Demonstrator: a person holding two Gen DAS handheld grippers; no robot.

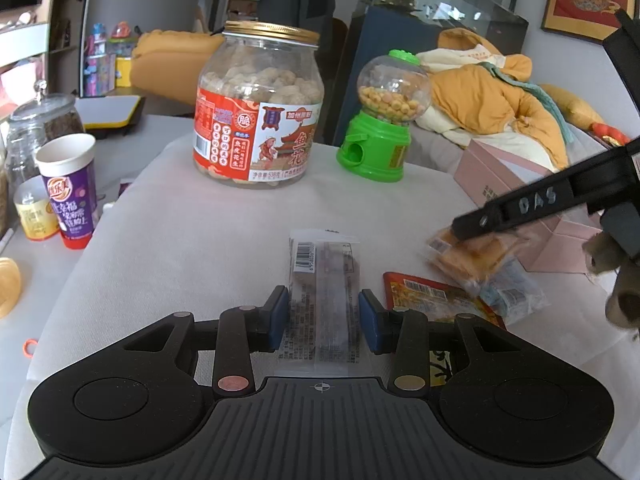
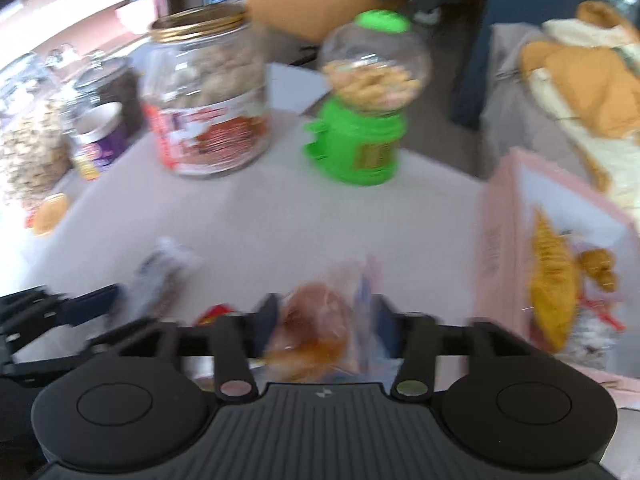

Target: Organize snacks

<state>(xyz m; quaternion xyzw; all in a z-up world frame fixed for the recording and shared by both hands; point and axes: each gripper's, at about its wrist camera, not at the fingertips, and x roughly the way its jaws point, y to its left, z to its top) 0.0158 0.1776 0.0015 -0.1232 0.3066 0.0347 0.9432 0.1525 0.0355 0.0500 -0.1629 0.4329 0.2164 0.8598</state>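
Left wrist view: left gripper (image 1: 323, 318) sits low over the white tabletop (image 1: 200, 232), its blue pads (image 1: 280, 316) on either flank of a clear-wrapped snack bar (image 1: 323, 280).
Left fingers: pads lie against the wrapper's long edges, part-closed; reads as a light grip on the bar, which rests flat on the table.
Snack bar, place: dead centre of the left view, barcode end pointing to 12 o'clock, toward the peanut jar (image 1: 258, 106).
Right wrist view: heavily blurred; right gripper (image 2: 326, 330) straddles a bagged bread roll (image 2: 316, 332).
Right fingers: set apart with the bag between them; whether the pads press on the film I cannot tell, blur hides the contact.
Bread roll, place: at 4 o'clock from the snack bar, lying on a red snack packet (image 1: 432, 294) and a bluish clear packet (image 1: 512, 292).
Pink box (image 2: 504, 240): open, at 3 o'clock of the right view, yellow-wrapped items already inside; likely the destination.
Candy dispenser (image 1: 380, 120): green, at 1 o'clock, untouched.
Handling, bar: judged light and fairly stiff; slick film, so hold across the middle of the long sides.
Handling, roll: judged soft and crushable, wrapper loose and slippery; take the bag mid-body with a gentle squeeze, or pinch the crimped end.
Risk: film may slide from the pads when lifted.
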